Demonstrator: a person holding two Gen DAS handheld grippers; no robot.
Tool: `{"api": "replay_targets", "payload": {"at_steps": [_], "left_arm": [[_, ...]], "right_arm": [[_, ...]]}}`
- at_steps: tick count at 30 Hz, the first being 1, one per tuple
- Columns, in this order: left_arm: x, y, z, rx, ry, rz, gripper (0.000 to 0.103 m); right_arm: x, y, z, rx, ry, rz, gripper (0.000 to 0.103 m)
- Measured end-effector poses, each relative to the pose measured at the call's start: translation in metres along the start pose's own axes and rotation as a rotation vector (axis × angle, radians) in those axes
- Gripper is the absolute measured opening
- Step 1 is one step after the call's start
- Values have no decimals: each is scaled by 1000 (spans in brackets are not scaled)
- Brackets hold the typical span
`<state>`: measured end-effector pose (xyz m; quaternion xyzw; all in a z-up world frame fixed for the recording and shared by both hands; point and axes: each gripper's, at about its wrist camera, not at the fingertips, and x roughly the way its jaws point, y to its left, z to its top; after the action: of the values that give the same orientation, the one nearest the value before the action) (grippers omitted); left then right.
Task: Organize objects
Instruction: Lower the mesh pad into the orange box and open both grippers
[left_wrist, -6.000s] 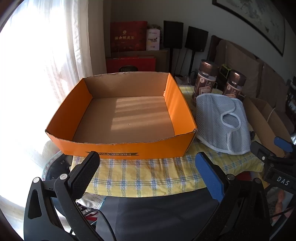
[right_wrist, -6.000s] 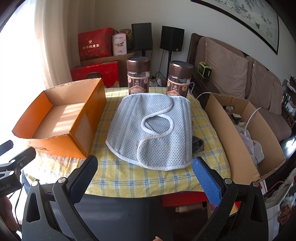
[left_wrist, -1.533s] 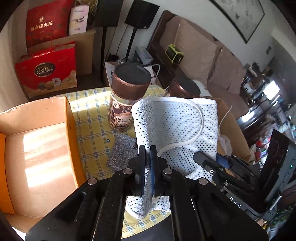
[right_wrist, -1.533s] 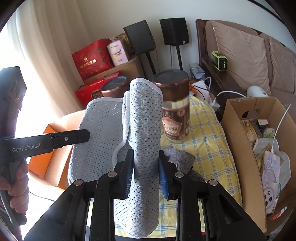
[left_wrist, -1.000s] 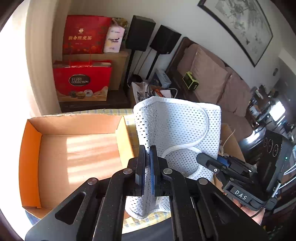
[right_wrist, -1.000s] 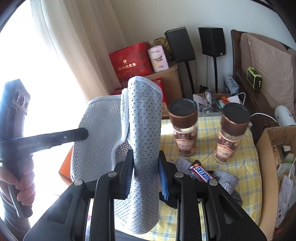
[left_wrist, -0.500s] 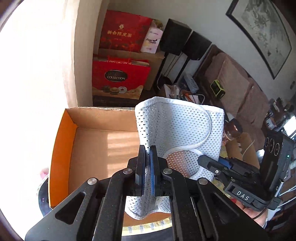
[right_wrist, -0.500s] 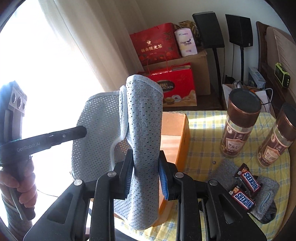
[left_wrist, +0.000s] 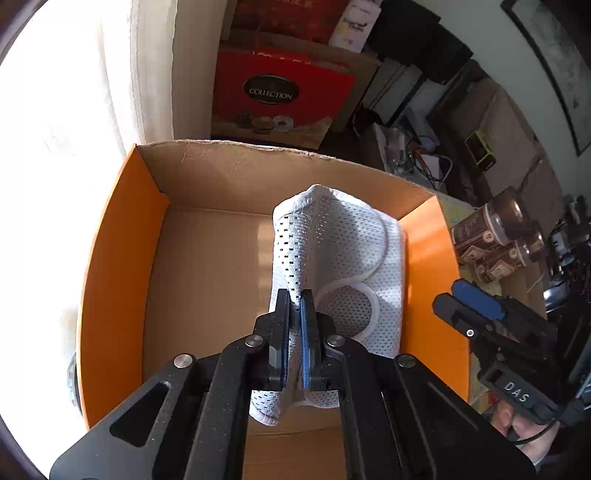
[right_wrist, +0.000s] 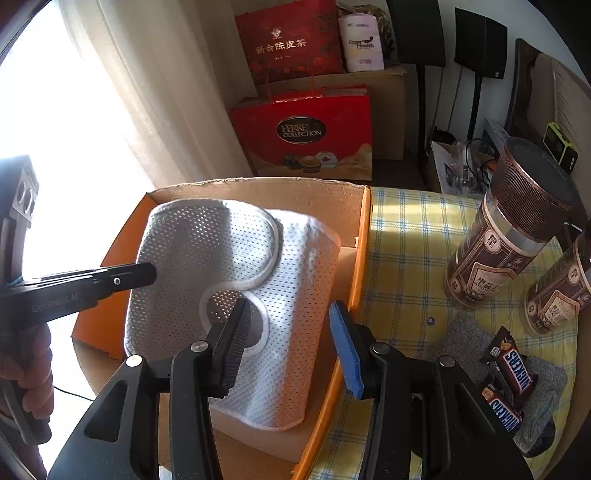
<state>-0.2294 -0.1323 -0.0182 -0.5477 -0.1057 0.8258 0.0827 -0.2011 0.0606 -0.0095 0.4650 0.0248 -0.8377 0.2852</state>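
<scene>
1. The left tool (left_wrist: 295, 306) is pressed together on one edge of a grey mesh cloth (left_wrist: 343, 258), pinching it between its pads, and it points steeply down into the box.
2. The right tool (right_wrist: 288, 325) is opening; its pads stand apart on either side of the cloth's near edge, and neither pad presses on it.
3. In the right wrist view the left tool's closed tips (right_wrist: 144, 275) meet the cloth at its left edge, with a person's hand (right_wrist: 26, 365) wrapped around that tool's handle.
4. The cloth sits inside an orange cardboard box (left_wrist: 114, 266), along the box's right side, partly draped and curved rather than lying flat.
5. The box rests on a worktop covered by a yellow checked tablecloth (right_wrist: 406, 258).
6. On the tablecloth, right of the box, stand two brown-lidded jars (right_wrist: 509, 229), well apart from the box.
7. Near the jars lie two chocolate bars (right_wrist: 506, 384) on top of a grey pouch (right_wrist: 465, 339).
8. Behind the box, on the floor, is a red gift bag (right_wrist: 306, 136).
</scene>
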Motion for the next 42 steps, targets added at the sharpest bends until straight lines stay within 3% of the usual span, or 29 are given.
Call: {"api": "replay_targets", "payload": {"at_steps": [4,9,16,23,24,27,30,34,38,42], "left_arm": [[30,10,-5,-7,47,64,6],[38,22,-8,-53,63,65,6],[45,7,-4,-46,49,7,6],[54,-3,-5,-24,63,72,9],[55,-2,-6,-28,72,83,16],[53,7,-8,-65,104,78,54],[38,12,-9,-82,59,74,61],[14,7,-14,-54,-9,73,80],[-8,-6,-19,-12,-53,68,87],[-26,-22,-26,42,-100,117,90]], "right_arm": [[-7,-4,-1,6,-11,24,46],[-26,0,-4,-16,-54,4,56],[-52,5,-8,-34,-92,23,56],[-68,-2,-15,-32,-107,-5,57],[-69,-3,-16,-32,-107,-13,59],[-76,-5,-20,-36,-119,-38,65],[-81,-7,-25,-42,-125,-59,71],[-79,-10,-29,-43,-114,-72,72],[-82,-17,-32,-22,-116,-81,73],[-88,-25,-36,1,-132,-97,78]]}}
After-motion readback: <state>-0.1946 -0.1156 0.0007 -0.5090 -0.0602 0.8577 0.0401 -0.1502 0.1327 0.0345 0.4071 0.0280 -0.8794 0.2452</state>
